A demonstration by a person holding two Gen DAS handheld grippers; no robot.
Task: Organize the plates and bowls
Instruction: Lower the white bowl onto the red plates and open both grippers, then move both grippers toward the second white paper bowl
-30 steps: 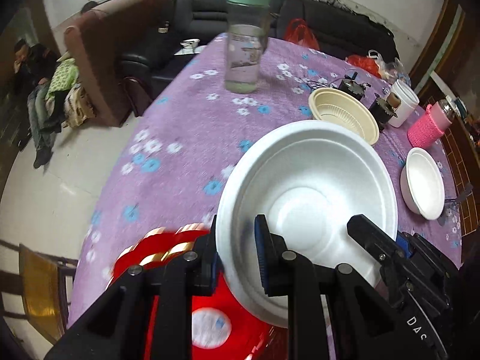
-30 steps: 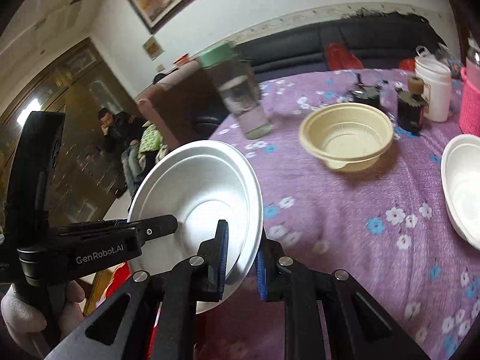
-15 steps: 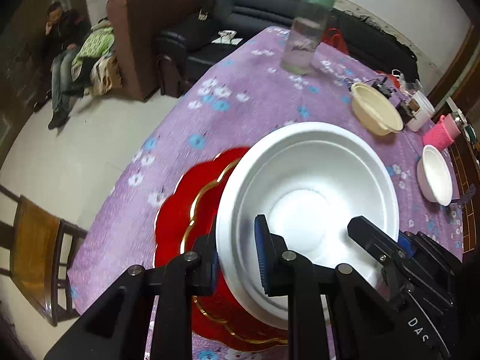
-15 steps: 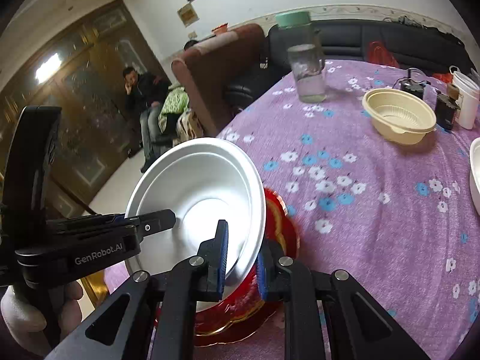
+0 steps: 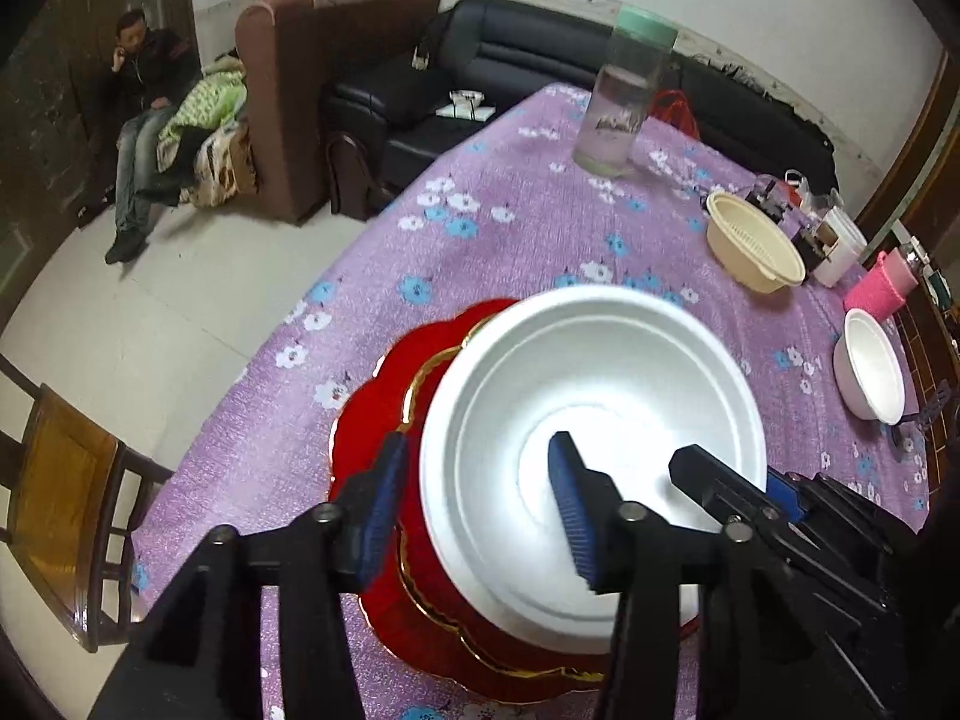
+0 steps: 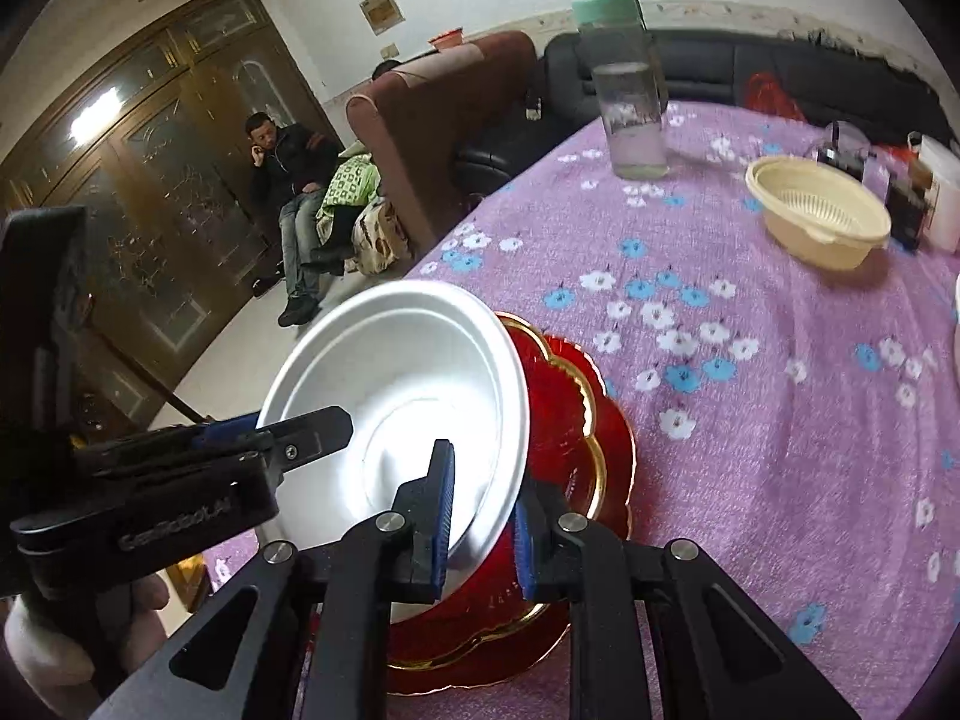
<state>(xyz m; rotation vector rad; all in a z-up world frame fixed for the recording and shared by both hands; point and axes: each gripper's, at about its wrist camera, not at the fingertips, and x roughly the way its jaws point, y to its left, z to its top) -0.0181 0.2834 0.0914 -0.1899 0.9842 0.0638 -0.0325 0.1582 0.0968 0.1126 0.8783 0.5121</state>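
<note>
Three bowls and one plate show on the table (image 5: 516,228): a wide white foam bowl (image 5: 591,450), a smaller white bowl (image 5: 873,372) far right, a ribbed cream plastic bowl (image 5: 753,249), and a glossy red plate (image 5: 384,420) with a scalloped gold rim. One clear bottle (image 5: 621,102) with a green cap stands on the purple flowered cloth. The foam bowl sits over the red plate, tilted. The left tool (image 5: 474,501) has its fingers spread wide astride the bowl's near rim, not pinching it; half a second ago they were clamped there. The right tool (image 6: 480,531) is closed on the opposite rim, as before.
</note>
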